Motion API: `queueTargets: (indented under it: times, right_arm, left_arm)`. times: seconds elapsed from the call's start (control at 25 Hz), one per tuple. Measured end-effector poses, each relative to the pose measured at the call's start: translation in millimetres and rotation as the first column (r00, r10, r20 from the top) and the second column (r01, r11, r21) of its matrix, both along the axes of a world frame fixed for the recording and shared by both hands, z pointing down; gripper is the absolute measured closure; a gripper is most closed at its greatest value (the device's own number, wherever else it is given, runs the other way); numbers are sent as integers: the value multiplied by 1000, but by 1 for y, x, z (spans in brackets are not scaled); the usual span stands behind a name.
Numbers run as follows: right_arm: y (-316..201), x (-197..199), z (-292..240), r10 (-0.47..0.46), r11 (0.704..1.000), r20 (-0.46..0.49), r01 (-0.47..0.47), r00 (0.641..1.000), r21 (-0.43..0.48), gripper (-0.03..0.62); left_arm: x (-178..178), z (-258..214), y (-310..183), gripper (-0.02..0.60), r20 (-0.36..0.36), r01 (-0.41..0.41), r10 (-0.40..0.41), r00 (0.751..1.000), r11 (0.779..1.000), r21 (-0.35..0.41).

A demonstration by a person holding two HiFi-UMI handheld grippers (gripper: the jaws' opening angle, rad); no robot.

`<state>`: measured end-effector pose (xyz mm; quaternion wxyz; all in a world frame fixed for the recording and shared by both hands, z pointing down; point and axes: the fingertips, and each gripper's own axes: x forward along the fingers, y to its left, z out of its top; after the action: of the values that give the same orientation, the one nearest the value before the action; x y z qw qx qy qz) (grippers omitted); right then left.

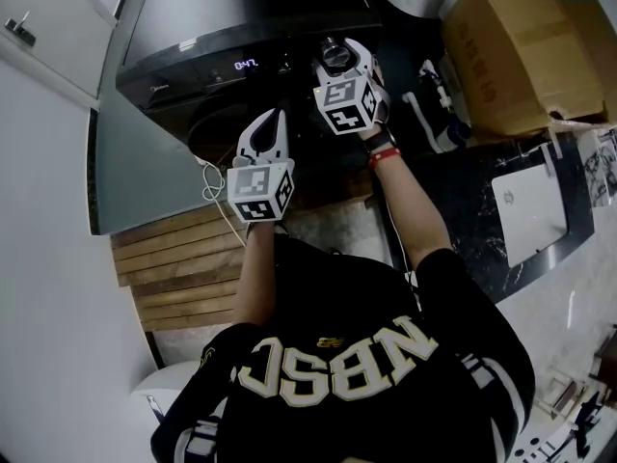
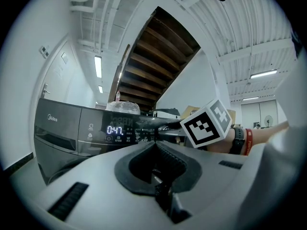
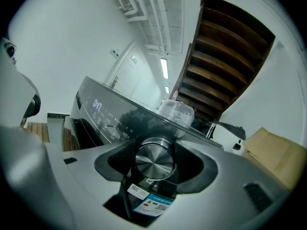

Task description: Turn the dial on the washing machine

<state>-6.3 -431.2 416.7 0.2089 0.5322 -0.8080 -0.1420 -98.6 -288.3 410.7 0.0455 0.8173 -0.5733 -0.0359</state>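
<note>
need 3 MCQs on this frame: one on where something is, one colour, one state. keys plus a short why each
1. Where is the dial?
A. Above both tongs, untouched
B. Between the jaws of the right tongs
C. Out of every view

2. What colour is the wristband on the right wrist?
A. Red
B. Green
C. Yellow

3. What state are the left tongs in?
A. Wide open
B. Shut on the dial
C. Shut, empty

Key:
1 B: the right gripper view shows the jaws pressed against both sides of the dial.
2 A: the head view shows a red band on that wrist.
3 C: the left gripper view shows the jaws meeting with nothing between them.
</note>
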Motion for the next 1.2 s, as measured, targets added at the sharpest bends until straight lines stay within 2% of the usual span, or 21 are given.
queueTargets:
  times: [0.24,0.4,0.52,0.68,0.76,1.2]
  right_arm:
    - [-2,1,0,22,999,78,-20,997,-28,330]
    - [-3,5,-1,55,997,190,-44,980,-62,329]
    - [-5,8,-1,74,994,301,-46,951,-101,329]
    - [-8,16,1,99,989,443,-39,891,-142,329]
    - [-8,17,1,108,988,464,-41,879,-152,329]
    - [-8,16,2,113,986,472,-39,874,-163,329]
  left_arm:
    - [1,1,-1,568,-2,-2,2,1000,1000,-2]
    - [4,-1,-3,568,-3,-4,4,1000,1000,1]
    - [3,0,-3,568,-5,-3,3,1000,1000,-2]
    - [4,1,-3,568,-2,-4,4,1000,1000,-3]
    - [4,0,-4,568,-3,-3,3,1000,1000,-2]
    - [4,-2,-3,568,-7,2,-2,1000,1000,6]
